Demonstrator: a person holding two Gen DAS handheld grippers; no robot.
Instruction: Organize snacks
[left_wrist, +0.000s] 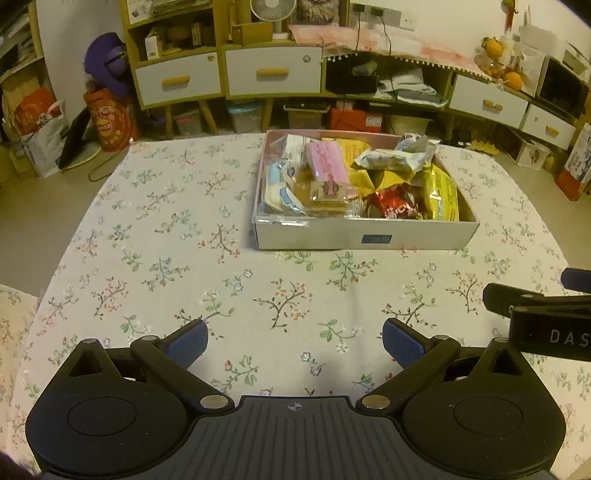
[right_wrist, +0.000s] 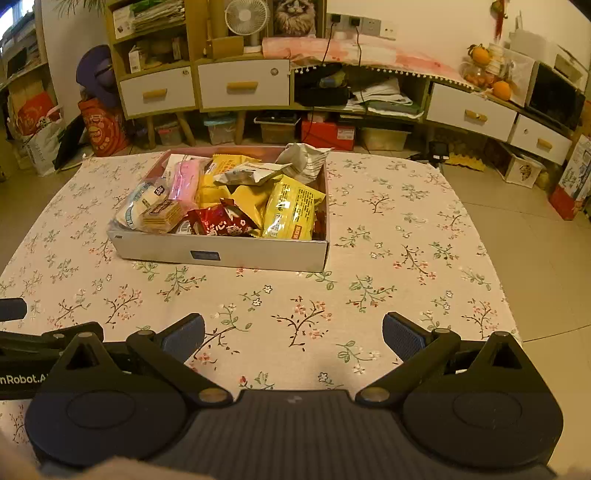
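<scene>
On floral tablecloth (right_wrist: 388, 258): one snack box (right_wrist: 258, 254); left gripper (left_wrist: 294, 341), right gripper (right_wrist: 293, 338), jaws spread, empty.

Cluttered home: drawers (left_wrist: 273, 72), fan (right_wrist: 246, 16)

Dim warm light, perhaps overhead; fisheye-warped edges.

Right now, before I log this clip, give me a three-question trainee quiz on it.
1. True or false: the left gripper holds a snack.
2. Which packet lies at the box's near edge? A) red packet B) pink packet C) white packet
3. Fill in: the box sits on a floral ____.

Key: 1 false, both the left and the right gripper are open and empty; 2 A; 3 tablecloth.
</scene>
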